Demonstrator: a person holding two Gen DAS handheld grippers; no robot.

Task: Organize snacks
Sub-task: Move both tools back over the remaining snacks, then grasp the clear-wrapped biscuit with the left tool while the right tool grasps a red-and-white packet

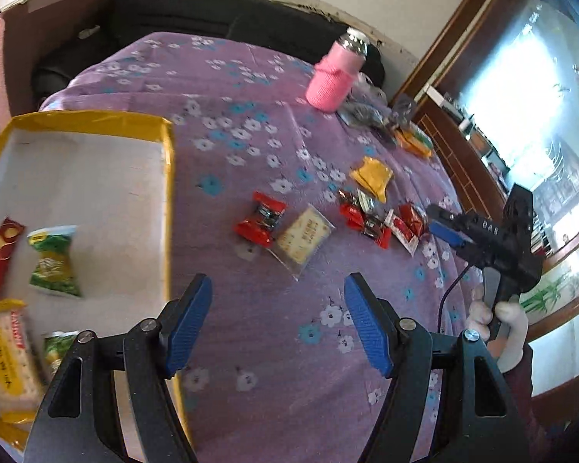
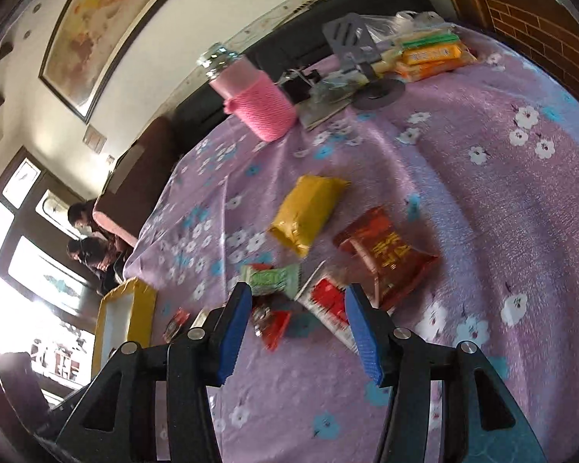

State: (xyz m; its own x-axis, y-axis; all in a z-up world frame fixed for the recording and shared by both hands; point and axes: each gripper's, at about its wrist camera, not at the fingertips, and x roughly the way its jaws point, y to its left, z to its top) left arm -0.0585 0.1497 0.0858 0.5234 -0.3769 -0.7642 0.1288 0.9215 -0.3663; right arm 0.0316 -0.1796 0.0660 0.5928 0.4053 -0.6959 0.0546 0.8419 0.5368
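- Both pairs of fingers stand apart with nothing between them, as I see it: my left gripper [image 1: 278, 320] hangs over bare cloth, just beside the box's near corner.
- Right gripper [image 2: 295, 328] is parted too, above the loose snacks; from the left view it [image 1: 442, 222] sits at the right end of that row, held in a white-gloved hand [image 1: 498, 324].
- Box [image 1: 166, 177], yellow-rimmed with a white floor, lies at my left on the purple flowered cloth [image 1: 251, 347]; in it I see a green packet [image 1: 54, 260], a dark red pack [image 1: 0, 258] and a cracker pack [image 1: 4, 359].
- Outside on the cloth: a red candy [image 1: 260, 218] touching a cracker packet [image 1: 303, 237], then a cluster of red wrappers [image 1: 382, 223].
- Yellow bag [image 2: 308, 212] lies just beside a red bag [image 2: 386, 254], with a green wrapper [image 2: 272, 277] near my right fingers.
- Pink bottle [image 2: 254, 104] stands at the far edge.
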